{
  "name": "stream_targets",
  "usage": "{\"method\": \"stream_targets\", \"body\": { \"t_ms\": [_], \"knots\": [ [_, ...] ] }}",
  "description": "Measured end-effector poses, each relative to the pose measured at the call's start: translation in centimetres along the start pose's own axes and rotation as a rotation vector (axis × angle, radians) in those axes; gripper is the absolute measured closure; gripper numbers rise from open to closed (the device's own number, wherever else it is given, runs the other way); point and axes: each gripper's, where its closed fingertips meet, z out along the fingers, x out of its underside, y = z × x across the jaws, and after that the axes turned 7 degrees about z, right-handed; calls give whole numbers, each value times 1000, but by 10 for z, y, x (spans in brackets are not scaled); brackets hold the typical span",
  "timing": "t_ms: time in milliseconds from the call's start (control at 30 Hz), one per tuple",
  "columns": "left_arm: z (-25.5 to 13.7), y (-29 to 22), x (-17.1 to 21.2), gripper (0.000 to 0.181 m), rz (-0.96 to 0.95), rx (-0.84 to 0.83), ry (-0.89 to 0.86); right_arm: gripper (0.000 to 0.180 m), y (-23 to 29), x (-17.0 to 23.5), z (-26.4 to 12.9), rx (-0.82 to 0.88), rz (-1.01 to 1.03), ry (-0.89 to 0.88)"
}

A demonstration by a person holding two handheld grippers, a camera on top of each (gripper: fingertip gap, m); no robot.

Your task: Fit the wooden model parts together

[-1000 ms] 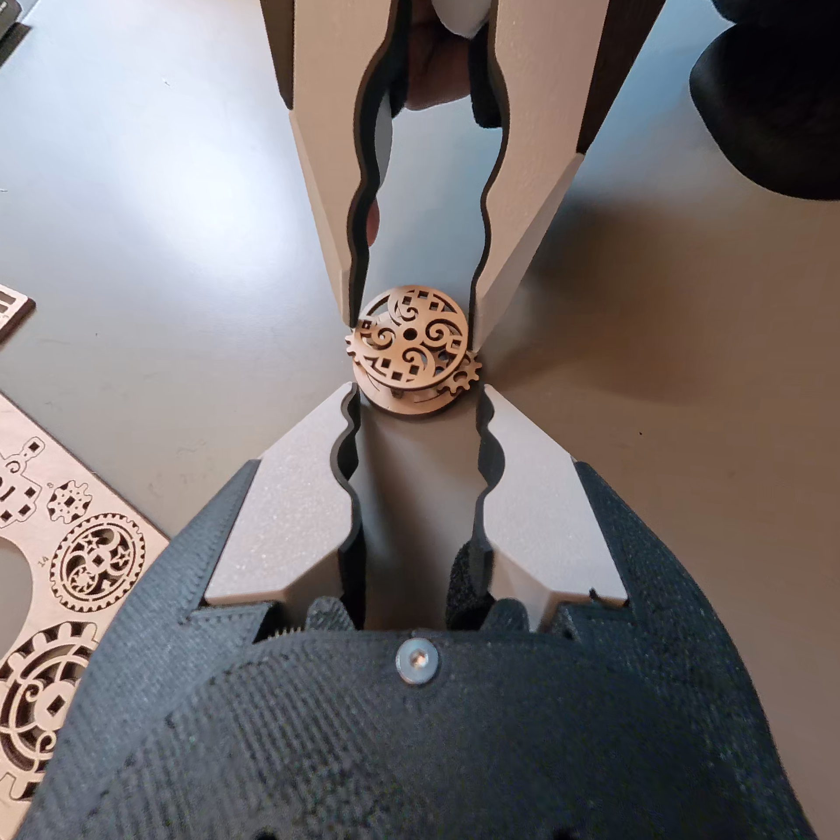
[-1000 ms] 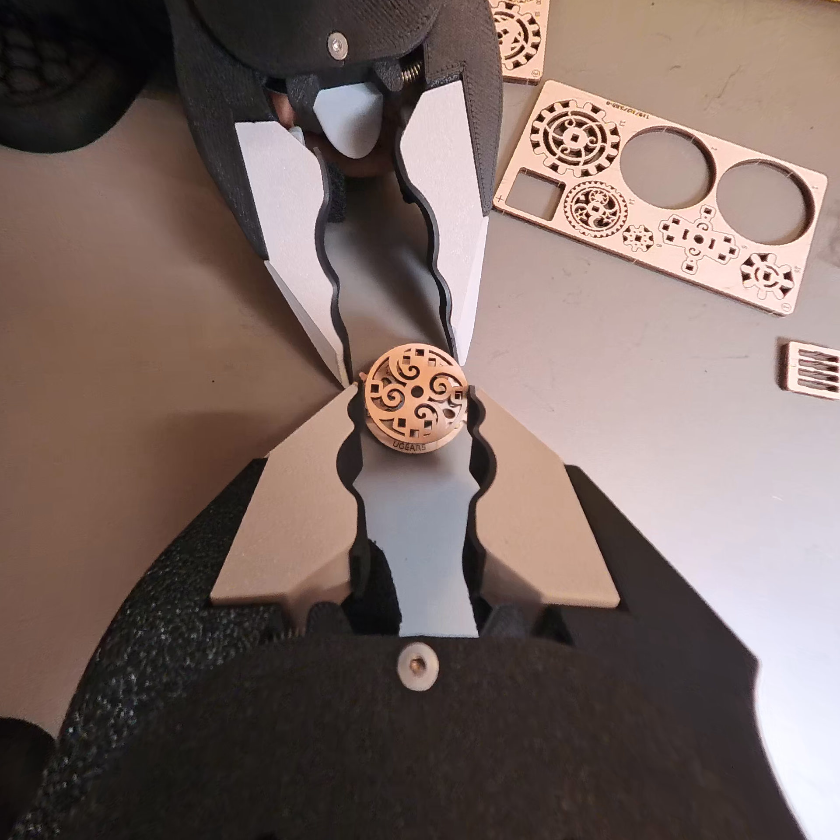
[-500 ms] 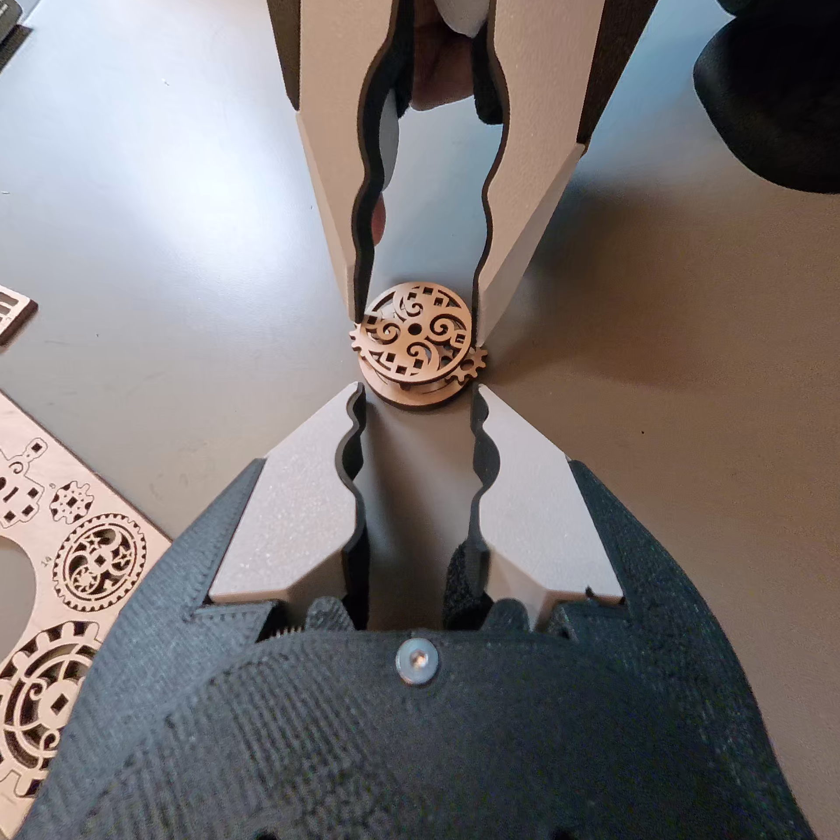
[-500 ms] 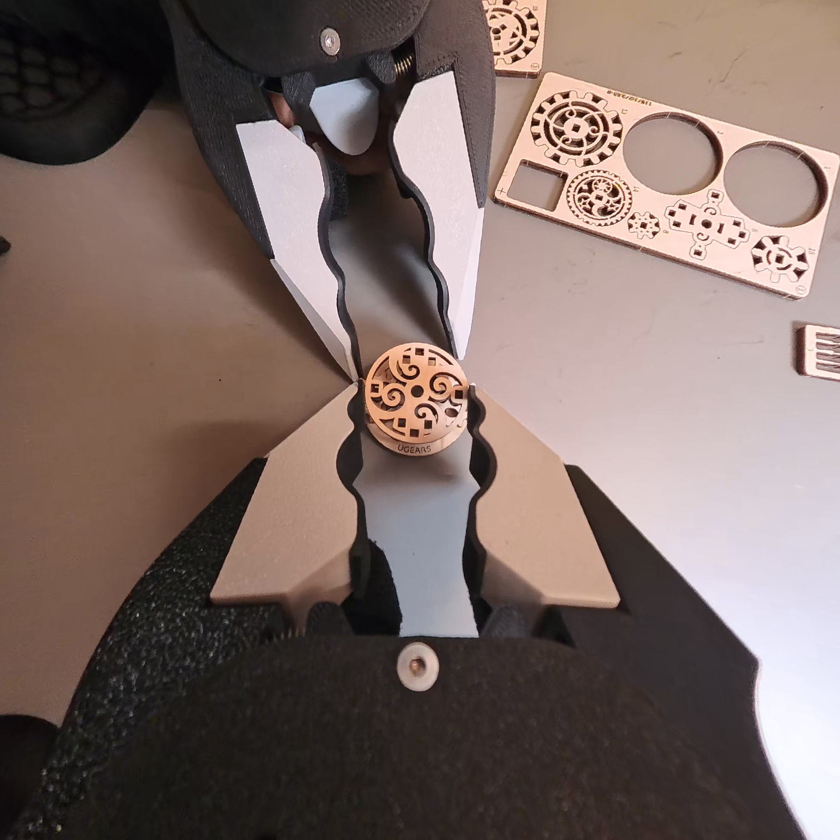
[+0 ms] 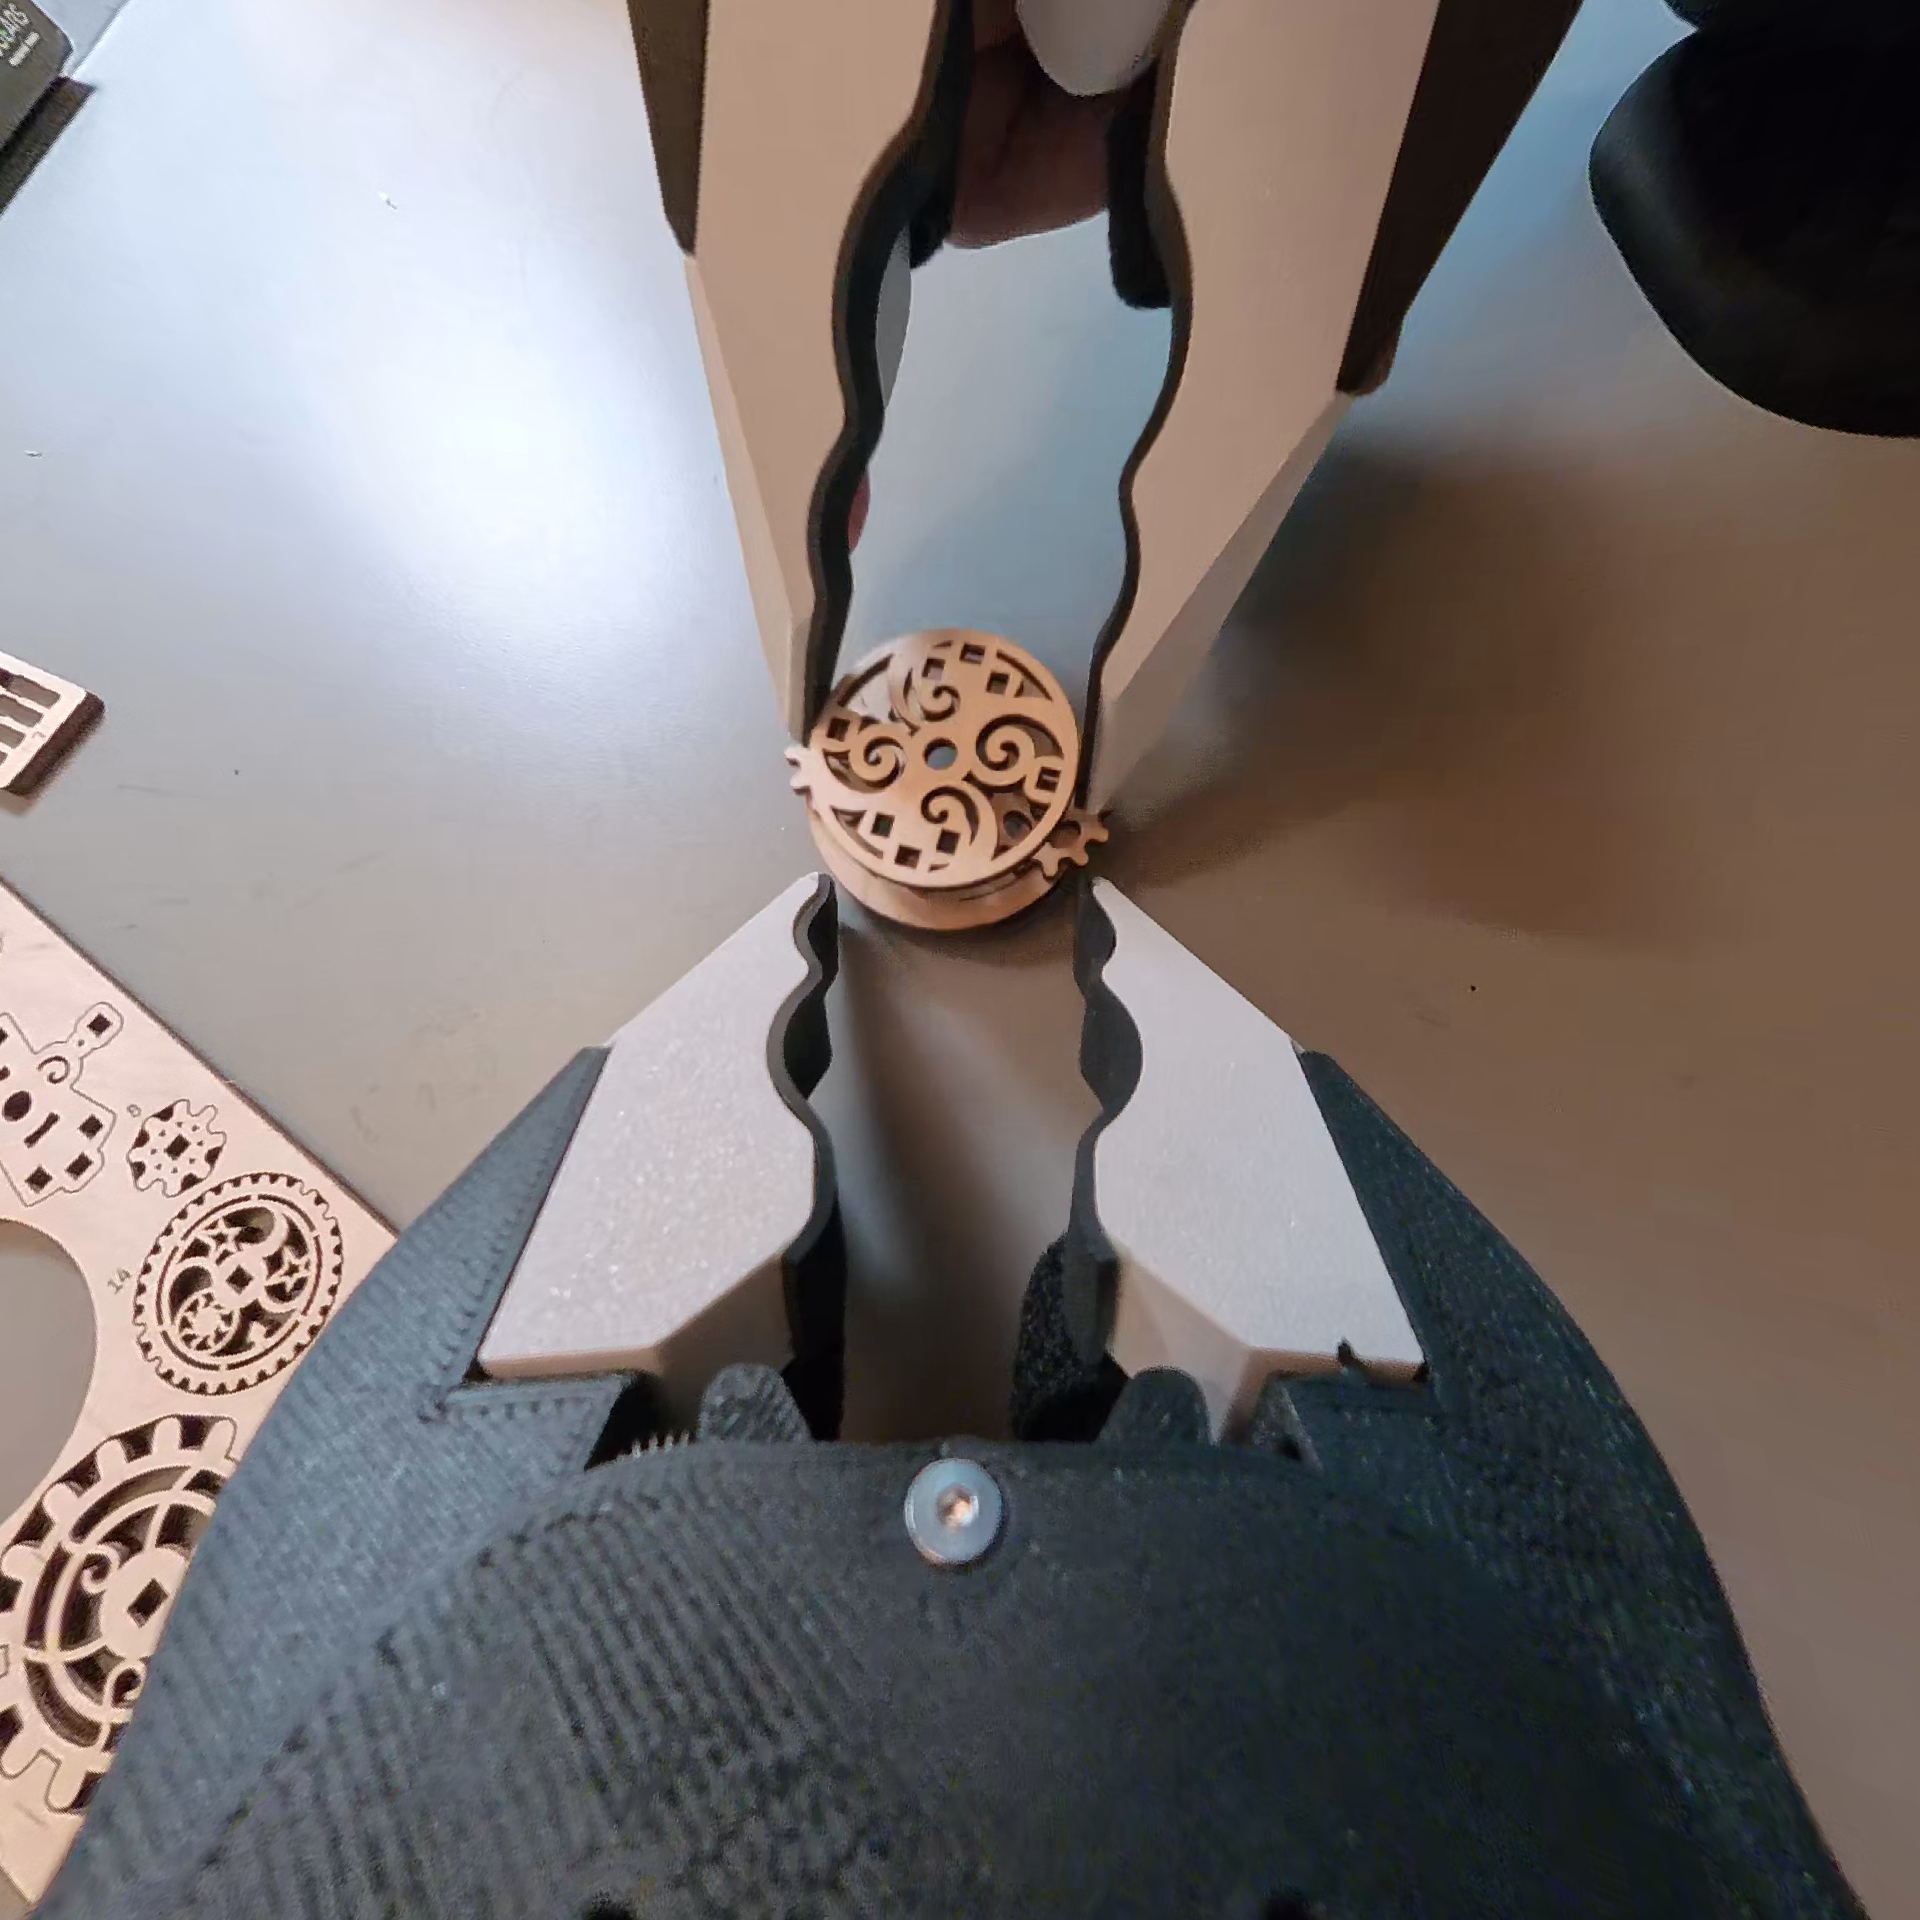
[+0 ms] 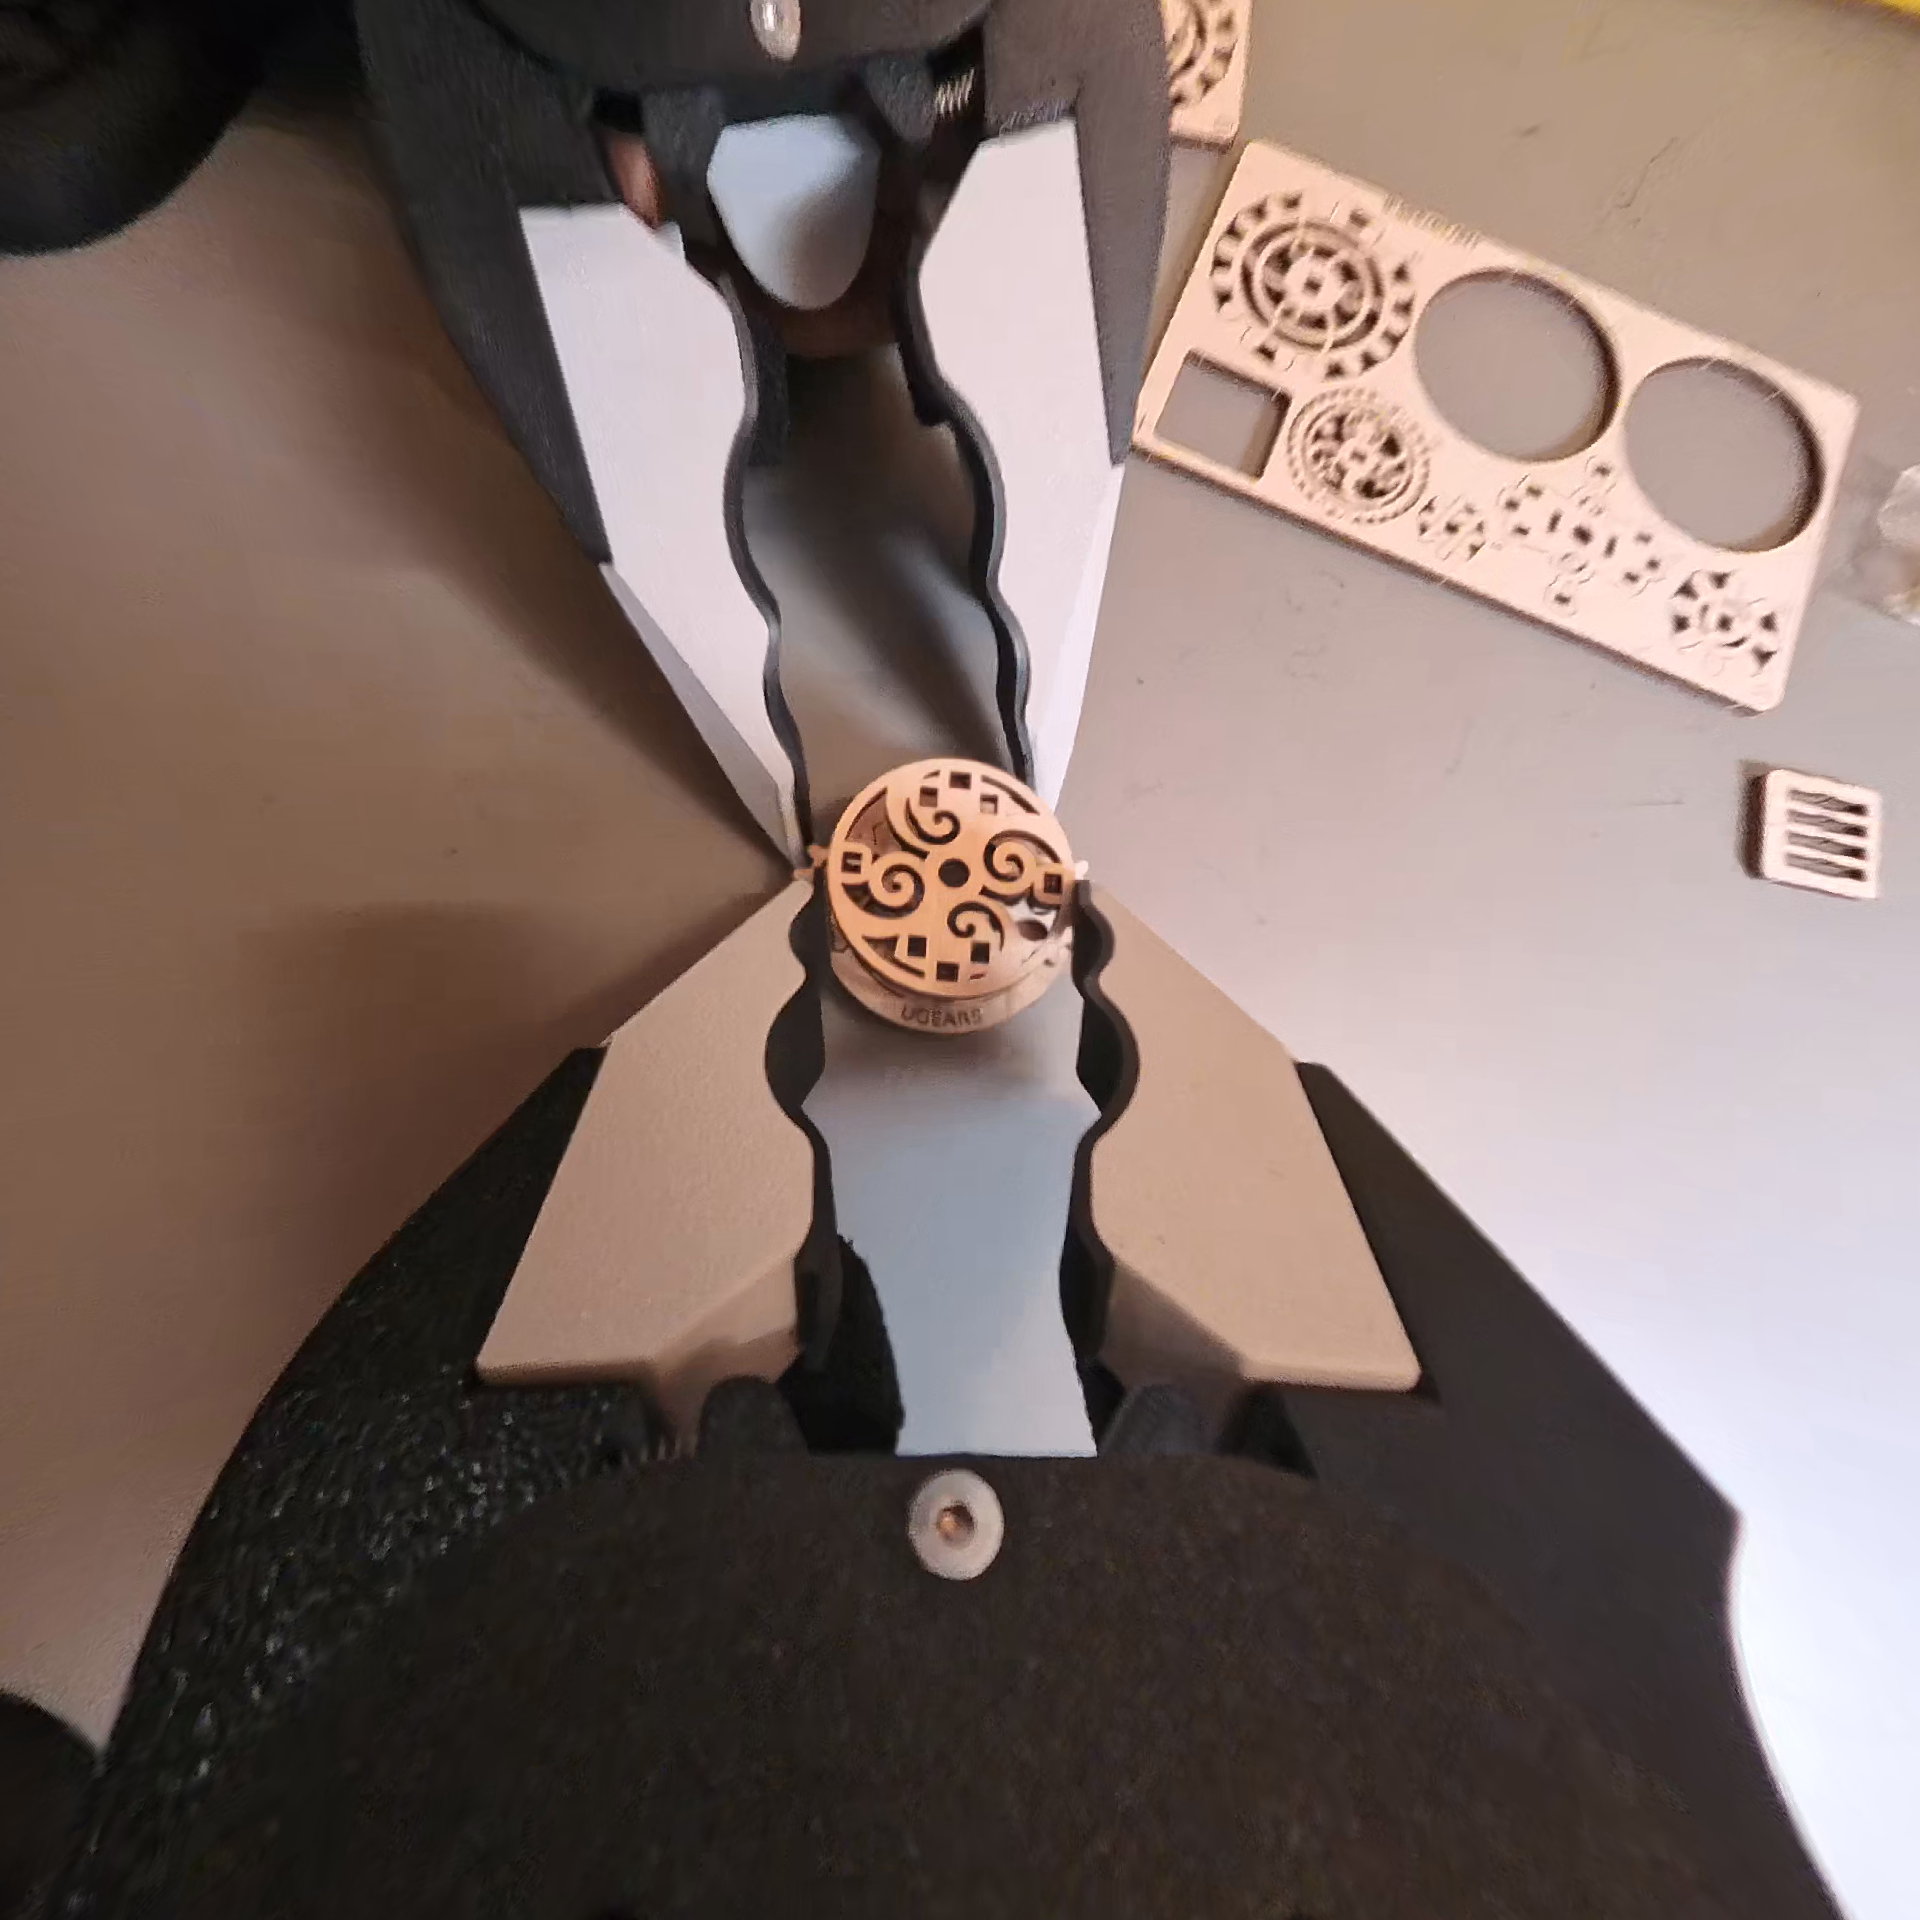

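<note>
A: Looking through my left wrist view: left gripper jaws part-open, tips just short of the wooden disc stack on the table; right gripper flanks its far side.

B: Right wrist view: my right gripper jaws straddle the disc stack; contact unclear, no long axis.

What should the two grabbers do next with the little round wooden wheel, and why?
Probably the left gripper should ease forward and close on the round wooden wheel. Its tips stand just short of the near rim, while the right gripper pinches the far side, and small gear teeth poke out unevenly between the layers.
</note>
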Motion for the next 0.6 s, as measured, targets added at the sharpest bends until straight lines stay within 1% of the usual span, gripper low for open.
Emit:
{"method": "stream_targets", "body": {
  "t_ms": [100,333,467,600],
  "knots": [
    [0,0,0,136,-4,1,-3,135,1,-6,-9,-2,-11,-24],
    [-1,2,-1,136,-10,-6,-9,134,-1,1,-12,-16,21,-17],
    [0,6,0,130,-4,-42,4,132,-3,-3,-13,-9,56,-36],
    [3,4,-2,129,10,-48,7,138,-1,-3,-13,-23,78,-35]
  ]
}}
